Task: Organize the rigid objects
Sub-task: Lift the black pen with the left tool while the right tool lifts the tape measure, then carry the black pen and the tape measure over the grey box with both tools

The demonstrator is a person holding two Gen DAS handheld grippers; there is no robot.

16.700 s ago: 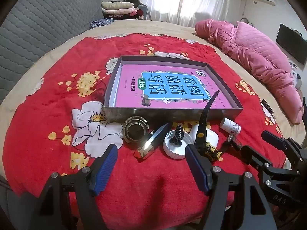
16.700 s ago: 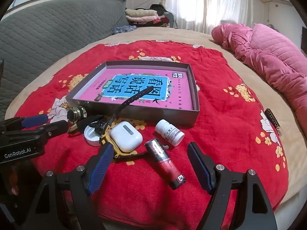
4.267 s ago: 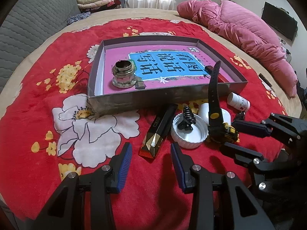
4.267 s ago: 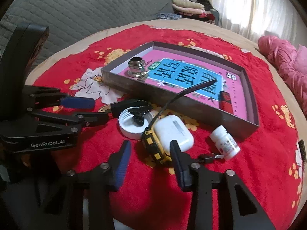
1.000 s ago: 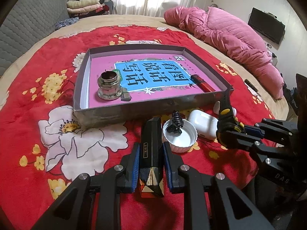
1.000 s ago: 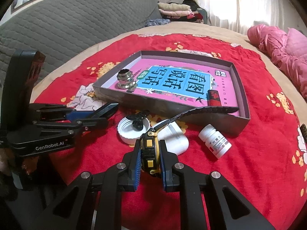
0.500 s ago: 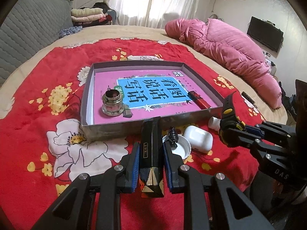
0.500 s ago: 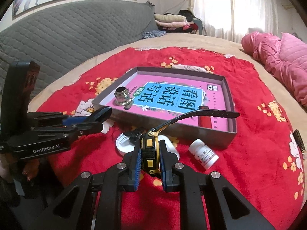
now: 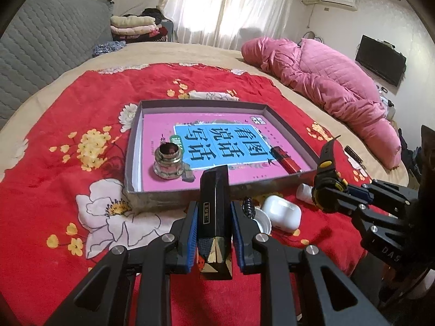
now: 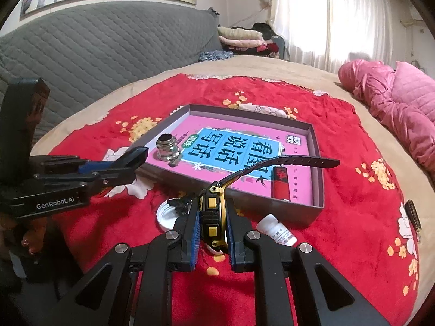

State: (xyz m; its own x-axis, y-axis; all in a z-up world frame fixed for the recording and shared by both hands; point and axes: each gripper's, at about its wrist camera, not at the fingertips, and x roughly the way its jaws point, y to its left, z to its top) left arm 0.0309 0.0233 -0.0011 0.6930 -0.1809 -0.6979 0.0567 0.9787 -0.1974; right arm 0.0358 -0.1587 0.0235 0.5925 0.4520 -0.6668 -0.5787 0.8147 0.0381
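Grey cardboard tray (image 9: 141,146) lies on the red floral blanket (image 9: 68,114); metal jar (image 9: 167,161) sits near its left wall, red lighter (image 9: 285,160) by its right. Left gripper (image 9: 213,233) clamps a black faceted case (image 9: 214,217), raised above the near rim. Right gripper (image 10: 212,231) grips a black-yellow watch (image 10: 212,214), strap over the front wall. White earbud case (image 9: 282,213), cap (image 9: 262,221) and bottle (image 10: 277,231) lie just before the rim.

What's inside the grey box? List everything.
Inside the grey box: a pink book lining the bottom, a metal jar, a red lighter. Anything beneath the book is hidden.
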